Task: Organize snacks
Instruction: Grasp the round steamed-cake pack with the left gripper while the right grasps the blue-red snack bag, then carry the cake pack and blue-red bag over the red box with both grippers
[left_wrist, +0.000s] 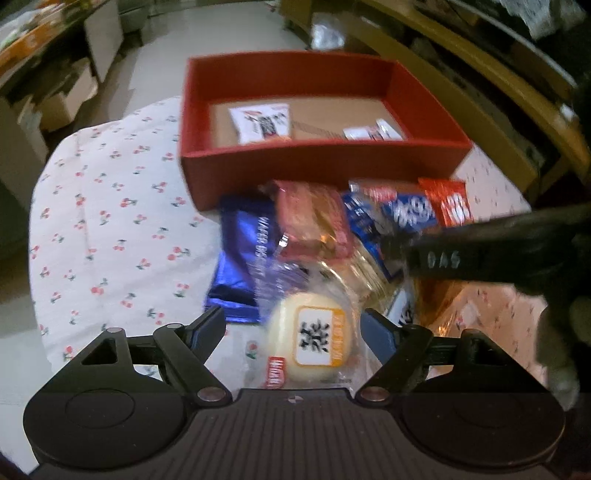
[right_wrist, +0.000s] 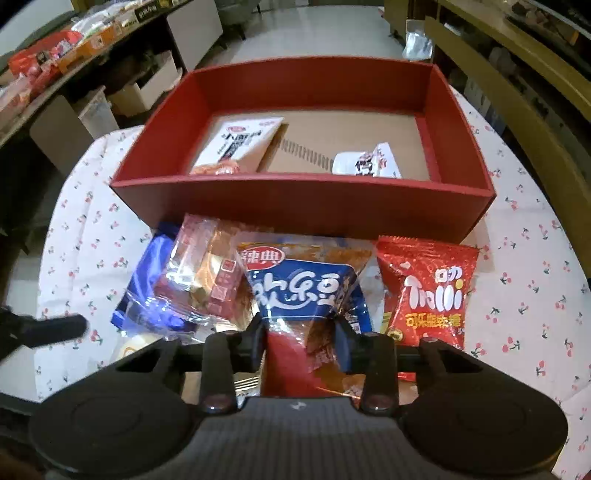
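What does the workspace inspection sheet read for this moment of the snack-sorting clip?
Surface: round table under a cherry-print cloth.
Job's things: red box holding two white packets, one at left, one at right. In front of it, a pile: blue foil wafer pack, pink-wrapped cake, blue bean-snack bag, red candy bag, round wrapped bun.
Clutter: nothing seen on the table beyond the snacks.
Grippers: left gripper open, bun between its fingers; right gripper shut on the blue bean-snack bag.
Cables: nothing seen.
Surroundings: shelf of packaged goods at left, wooden furniture at right, pale floor.
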